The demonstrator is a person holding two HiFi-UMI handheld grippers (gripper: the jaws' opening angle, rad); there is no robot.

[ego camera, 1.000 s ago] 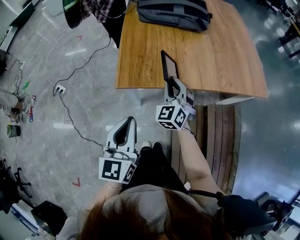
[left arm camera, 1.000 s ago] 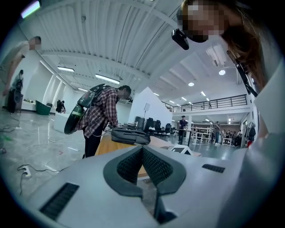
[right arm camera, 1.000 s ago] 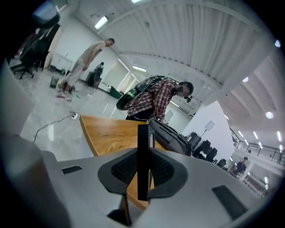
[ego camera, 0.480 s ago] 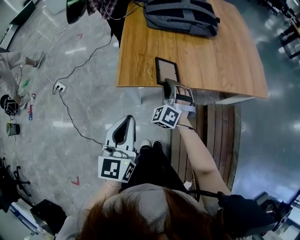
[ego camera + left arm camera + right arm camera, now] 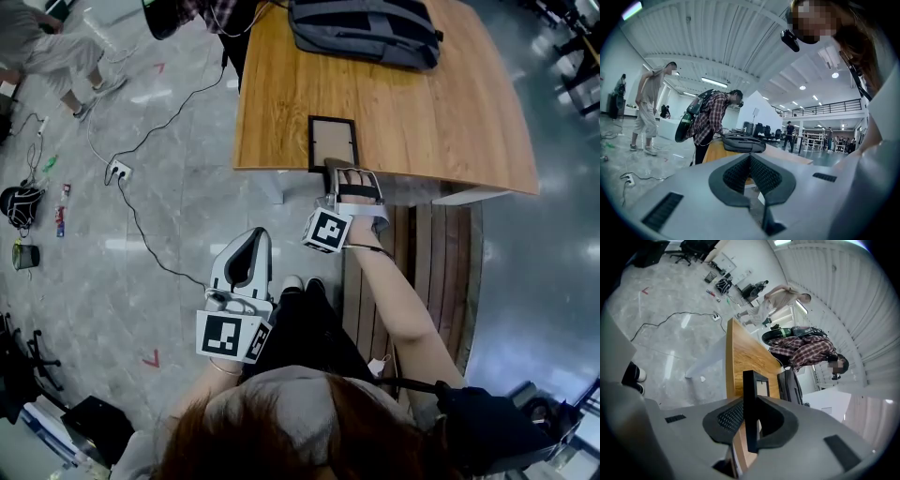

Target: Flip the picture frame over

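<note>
The picture frame (image 5: 333, 142) has a black border and a tan panel that faces up. It lies nearly flat on the wooden table (image 5: 422, 103), close to the front edge. My right gripper (image 5: 340, 170) is shut on the frame's near edge. In the right gripper view the black frame edge (image 5: 750, 390) runs between the two pads of that gripper (image 5: 751, 420). My left gripper (image 5: 247, 260) hangs low over the floor in front of the table, away from the frame. Its jaws (image 5: 750, 159) are shut on nothing.
A grey bag (image 5: 366, 28) lies at the table's far side, and a person in a plaid shirt (image 5: 710, 119) bends over there. A slatted wooden bench (image 5: 431, 272) stands below the table's front right. A power strip with cables (image 5: 117, 176) lies on the floor at left.
The frame stood on edge and has tipped down to lie nearly flat, tan panel up. My right gripper rolled and sank with it. The left gripper stayed put.
</note>
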